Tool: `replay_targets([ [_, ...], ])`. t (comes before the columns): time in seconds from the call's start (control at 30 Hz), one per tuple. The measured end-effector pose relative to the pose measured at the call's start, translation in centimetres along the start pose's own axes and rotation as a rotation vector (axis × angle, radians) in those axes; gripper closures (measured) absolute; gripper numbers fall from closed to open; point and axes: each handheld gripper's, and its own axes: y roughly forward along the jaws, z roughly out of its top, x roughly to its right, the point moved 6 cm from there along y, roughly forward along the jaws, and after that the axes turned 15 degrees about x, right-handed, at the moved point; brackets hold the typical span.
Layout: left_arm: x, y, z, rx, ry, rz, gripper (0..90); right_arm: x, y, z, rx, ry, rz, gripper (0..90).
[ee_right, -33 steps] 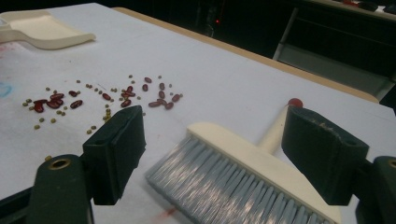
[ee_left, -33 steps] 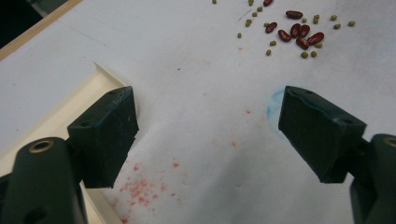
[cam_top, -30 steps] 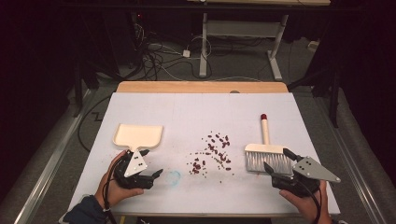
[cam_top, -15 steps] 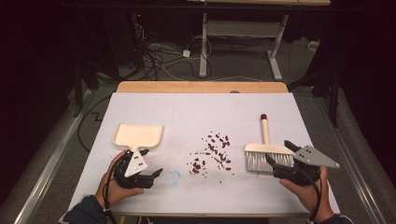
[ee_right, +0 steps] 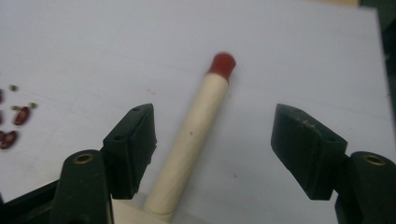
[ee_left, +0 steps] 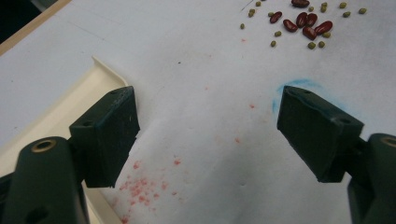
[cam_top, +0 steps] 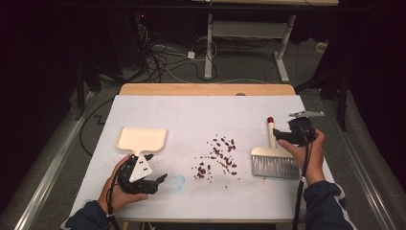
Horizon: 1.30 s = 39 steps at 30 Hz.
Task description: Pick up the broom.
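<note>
Light falls from overhead onto the white paper-covered table point(cam_top: 191, 115), which glows pale and even, while the floor and the room around it sink into near black, with only faint cables and desk legs showing. The high view is soft and a little grainy, and shadows on the table are short and weak. In the right gripper view, the cream wooden brush handle with a red tip point(ee_right: 196, 135) is slightly smeared at that tip, and in the left gripper view the near black jaws are blurred, with the scattered red beans point(ee_left: 306, 23) fairly sharp.
</note>
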Motion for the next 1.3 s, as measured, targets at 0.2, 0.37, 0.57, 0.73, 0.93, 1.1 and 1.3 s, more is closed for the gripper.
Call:
replay_targets([
  [0.2, 0.3, -0.1, -0.4, -0.026, 0.005, 0.001, 20.9, -0.3, 2.8, -1.2, -0.107, -0.027, -0.018, 35.2],
  [0.37, 0.3, -0.5, -0.8, -0.035, -0.001, 0.013, 20.9, -0.5, 4.2, -2.4, -0.184, -0.014, 0.007, 39.7],
  [0.57, 0.1, -0.6, -1.1, -0.050, -0.015, 0.014, 20.9, -1.5, 4.7, -2.1, -0.192, -0.063, 0.051, 57.6],
  [0.73, 0.1, -0.2, -1.1, -0.056, -0.006, 0.005, 20.9, -1.5, 4.6, -2.2, -0.176, -0.045, 0.054, 58.9],
  [0.93, 0.2, 0.1, -1.0, -0.059, -0.003, -0.005, 20.9, -2.3, 4.5, -2.2, -0.158, -0.094, 0.053, 70.1],
  [1.1, 0.2, 0.3, -1.0, -0.061, 0.000, -0.016, 21.1, -2.2, 4.4, -2.3, -0.139, -0.080, 0.063, 70.2],
  [1.3, 0.2, 0.4, -0.9, -0.056, 0.002, -0.019, 21.4, -1.8, 3.9, -2.2, -0.095, -0.048, 0.085, 70.2],
])
